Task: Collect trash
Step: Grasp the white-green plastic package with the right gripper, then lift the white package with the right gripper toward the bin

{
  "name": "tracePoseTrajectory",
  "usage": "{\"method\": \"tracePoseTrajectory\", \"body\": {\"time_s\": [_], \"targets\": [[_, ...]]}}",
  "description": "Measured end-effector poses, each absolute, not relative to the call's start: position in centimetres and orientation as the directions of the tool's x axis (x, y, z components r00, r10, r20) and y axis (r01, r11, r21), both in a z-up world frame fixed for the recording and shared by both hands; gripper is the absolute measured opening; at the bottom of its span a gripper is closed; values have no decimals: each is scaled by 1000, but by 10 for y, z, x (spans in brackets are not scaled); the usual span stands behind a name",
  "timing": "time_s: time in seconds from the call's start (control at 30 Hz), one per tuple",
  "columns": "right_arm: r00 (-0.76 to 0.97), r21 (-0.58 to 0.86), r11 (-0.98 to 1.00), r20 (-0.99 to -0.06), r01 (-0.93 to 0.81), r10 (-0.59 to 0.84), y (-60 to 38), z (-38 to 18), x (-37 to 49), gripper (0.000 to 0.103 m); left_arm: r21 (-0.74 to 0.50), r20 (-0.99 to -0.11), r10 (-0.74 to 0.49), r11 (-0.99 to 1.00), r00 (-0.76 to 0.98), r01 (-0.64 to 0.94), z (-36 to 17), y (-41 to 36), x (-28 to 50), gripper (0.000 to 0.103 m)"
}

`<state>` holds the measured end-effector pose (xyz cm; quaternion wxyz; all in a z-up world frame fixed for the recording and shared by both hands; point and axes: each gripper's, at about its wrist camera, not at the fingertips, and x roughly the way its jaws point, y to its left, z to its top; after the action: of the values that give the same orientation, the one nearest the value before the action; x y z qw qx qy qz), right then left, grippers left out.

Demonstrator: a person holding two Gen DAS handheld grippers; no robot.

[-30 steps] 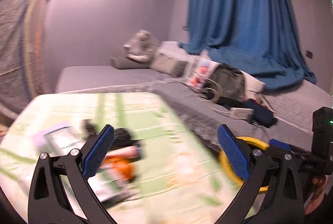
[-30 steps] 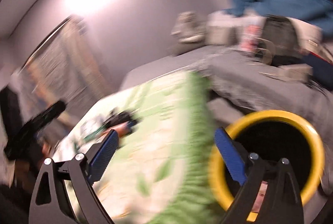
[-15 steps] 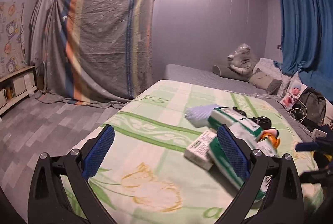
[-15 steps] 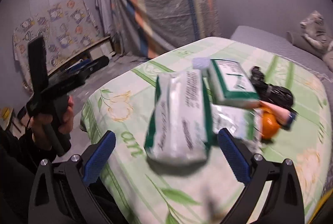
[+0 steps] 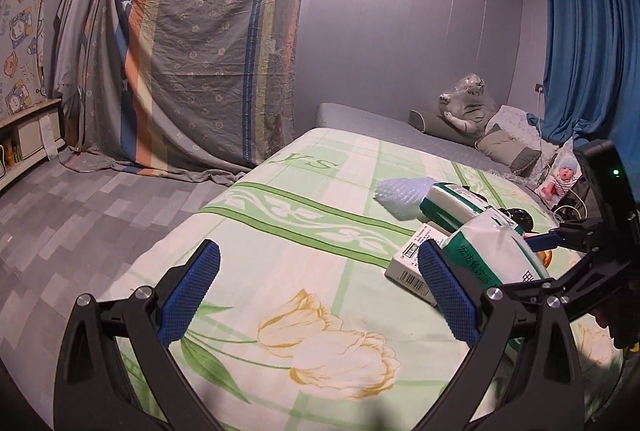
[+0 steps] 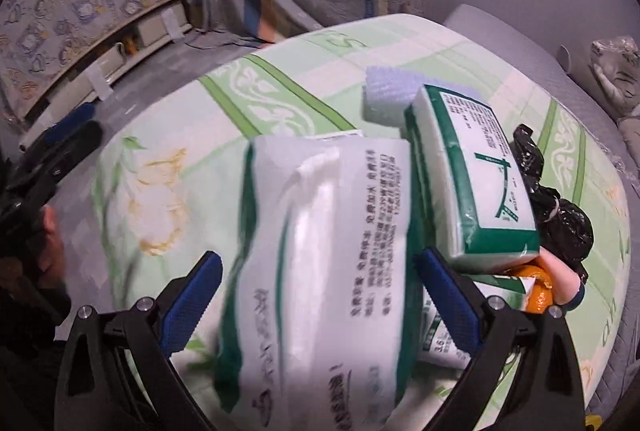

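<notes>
Left gripper (image 5: 316,295) wide open above green floral sheet (image 5: 280,231), nothing between fingers, right gripper (image 6: 318,303) spread wide around white tissue pack (image 6: 320,271), trash pile (image 5: 460,231) at two o'clock.

Trash sits in a cluster on the bed cover (image 5: 304,271), toward its right edge in the left-wrist view: foam piece (image 5: 402,193) farthest back, tissue pack (image 5: 452,207) just in front & right of it, small box (image 5: 416,267) nearer, w/ a 2nd tissue pack (image 5: 492,263) lying partly on the box. In the right-wrist view the 2nd pack is between the right gripper's (image 6: 316,301) fingers; a bag (image 6: 560,211) and an orange (image 6: 536,291) lie right of the packs. Left gripper (image 5: 316,305) is over the cover's near-left part, apart from the cluster; draped sheet (image 5: 208,47) stands beyond the far edge.
</notes>
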<state>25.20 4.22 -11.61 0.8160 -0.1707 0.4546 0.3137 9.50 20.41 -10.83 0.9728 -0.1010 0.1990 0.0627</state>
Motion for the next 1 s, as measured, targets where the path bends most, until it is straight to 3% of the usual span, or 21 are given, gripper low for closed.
{"method": "tracePoseTrajectory", "body": {"time_s": [0.23,0.3,0.47,0.57,0.8,1.0], "targets": [[361,22,753,-867,-658,342,50,-130,261,94,-157,-420,84,974,904,-164,-115,201,100,95],[369,3,755,-871,-656,325,52,-131,258,87,-150,-423,89,974,902,-167,-116,201,100,95],[349,54,761,-866,-647,358,46,-125,254,47,-138,-432,89,977,897,-163,-116,197,102,95],[321,133,763,-851,-632,415,35,-120,251,38,-125,-436,84,980,896,-153,-115,192,103,95],[321,327,732,-739,-597,592,-14,-85,239,34,-85,-429,48,992,902,-94,-108,178,103,95],[463,430,744,-592,-511,660,-102,-38,221,34,-28,-452,-131,991,883,132,-104,145,113,95]]}}
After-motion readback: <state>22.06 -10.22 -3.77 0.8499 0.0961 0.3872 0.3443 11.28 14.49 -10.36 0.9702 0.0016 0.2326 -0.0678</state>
